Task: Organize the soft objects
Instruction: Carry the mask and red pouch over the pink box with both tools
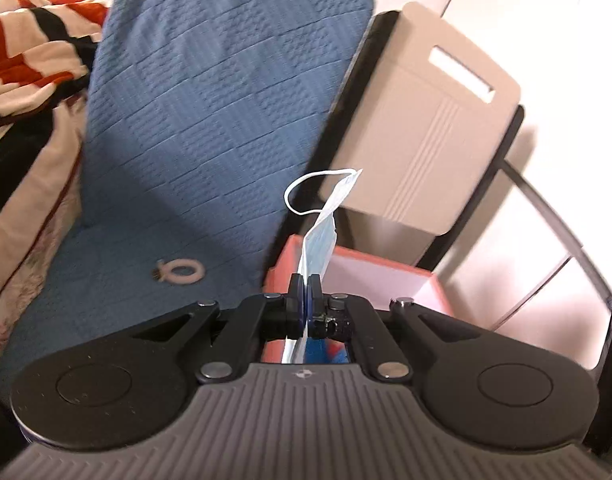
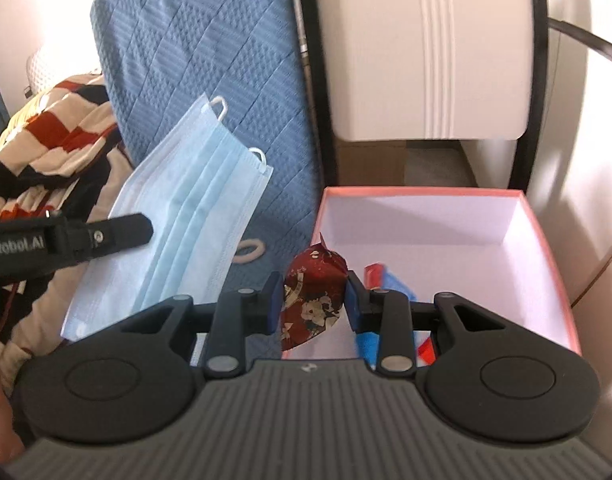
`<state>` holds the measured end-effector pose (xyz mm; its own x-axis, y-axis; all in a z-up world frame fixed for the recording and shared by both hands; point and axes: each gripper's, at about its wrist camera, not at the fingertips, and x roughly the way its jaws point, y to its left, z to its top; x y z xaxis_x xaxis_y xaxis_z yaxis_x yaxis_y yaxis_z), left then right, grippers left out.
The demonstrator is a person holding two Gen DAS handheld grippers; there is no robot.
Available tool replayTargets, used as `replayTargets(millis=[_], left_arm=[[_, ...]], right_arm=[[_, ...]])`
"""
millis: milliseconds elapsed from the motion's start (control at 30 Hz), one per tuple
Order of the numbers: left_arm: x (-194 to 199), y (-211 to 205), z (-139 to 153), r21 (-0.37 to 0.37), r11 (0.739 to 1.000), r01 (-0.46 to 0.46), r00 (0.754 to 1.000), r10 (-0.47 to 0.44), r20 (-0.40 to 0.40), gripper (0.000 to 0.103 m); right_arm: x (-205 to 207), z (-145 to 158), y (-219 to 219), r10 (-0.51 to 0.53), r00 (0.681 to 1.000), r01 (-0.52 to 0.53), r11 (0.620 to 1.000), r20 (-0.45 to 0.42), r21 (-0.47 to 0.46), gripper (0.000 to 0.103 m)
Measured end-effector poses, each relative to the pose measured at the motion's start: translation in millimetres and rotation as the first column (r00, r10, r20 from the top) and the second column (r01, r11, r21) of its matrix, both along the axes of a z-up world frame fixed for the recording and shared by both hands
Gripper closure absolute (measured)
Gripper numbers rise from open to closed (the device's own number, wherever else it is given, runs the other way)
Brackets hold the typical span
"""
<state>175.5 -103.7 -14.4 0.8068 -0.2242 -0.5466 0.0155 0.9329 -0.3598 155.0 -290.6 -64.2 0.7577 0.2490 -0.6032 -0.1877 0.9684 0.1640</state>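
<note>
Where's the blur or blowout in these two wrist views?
Left wrist: blue cushion and beige panel motion-smeared, wall at right blown out; face mask in the claw stays sharp. Right wrist: white wall glare top right, box edges bowed by fisheye.

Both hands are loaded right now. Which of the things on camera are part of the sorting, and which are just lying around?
In the job:
- face mask, pinched in the left gripper
- red patterned cloth pouch, clamped in the right gripper
- pink box, open
- beige hair tie on the blue quilted cushion

Lying about:
- striped blanket
- beige panel
</note>
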Motion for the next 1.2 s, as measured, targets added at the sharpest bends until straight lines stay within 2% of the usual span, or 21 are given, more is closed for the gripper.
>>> replayTargets(millis=[67,200,400,800,1067,1200], left_arm=[[5,-10,8,-0.016,1.0,0.012,1.0,-0.012,0.007,0.101],[14,-36,19,-0.004,0.999,0.038,0.999,-0.038,0.027,0.101],[24,-66,11,-0.005,0.998,0.061,0.998,-0.061,0.018,0.101],[55,-111,-36,0.009,0.995,0.098,0.993,-0.097,-0.061,0.101],[77,-133,-73,0.031,0.991,0.129,0.983,-0.123,-0.137,0.101],[85,-142,-89,0.056,0.988,0.145,0.976,-0.134,-0.169,0.101]], right_arm=[[2,5,-11,-0.005,1.0,0.005,1.0,0.008,-0.003,0.068],[7,11,-34,-0.022,1.0,0.022,1.0,0.02,-0.002,0.068],[18,2,-68,-0.06,0.998,0.06,0.998,0.01,-0.006,0.068],[37,-45,-130,-0.122,0.99,0.122,0.993,-0.074,-0.008,0.068],[56,-87,-143,-0.124,0.98,0.124,0.992,-0.156,-0.01,0.068],[61,-100,-140,-0.107,0.98,0.104,0.994,-0.17,-0.027,0.068]])
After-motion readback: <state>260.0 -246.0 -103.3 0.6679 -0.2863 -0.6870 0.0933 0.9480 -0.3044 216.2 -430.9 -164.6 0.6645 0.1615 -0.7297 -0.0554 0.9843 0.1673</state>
